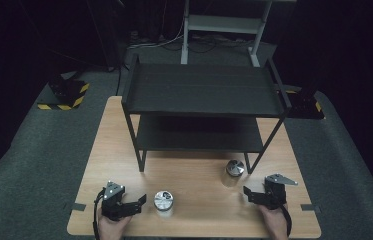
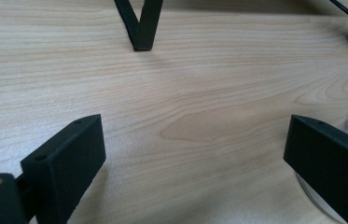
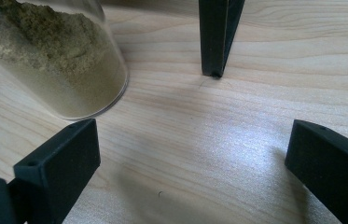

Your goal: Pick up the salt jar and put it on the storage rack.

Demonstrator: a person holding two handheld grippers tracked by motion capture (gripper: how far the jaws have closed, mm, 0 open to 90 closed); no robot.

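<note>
High view: a wooden tabletop filled the middle of the frame, with a black two-tier shelf rack standing on its far half.
Left gripper: the left gripper sat at the lower left of the high view, held by a hand coming in from the bottom edge; its jaws stood wide apart with nothing between them.
Right gripper: the right gripper sat at the lower right, held by the other hand, its jaws likewise spread and empty.
Near jar: a small jar with a silver lid stood upright on the tabletop at lower centre, just beside the left gripper's tips.
Far jar: a second lidded jar stood right of centre, near the rack's front right leg and just up-left of the right gripper.
Left gripper view: bare wood lay between the two black jaws; a rack leg foot touched the tabletop at top centre, and a pale rounded base showed behind the jaw at lower right, too cropped to tell what it was.
Right gripper view: a clear jar of tan powder occupied the upper left, close above the left-hand jaw but apart from it; a black rack leg came down at top centre.
</note>
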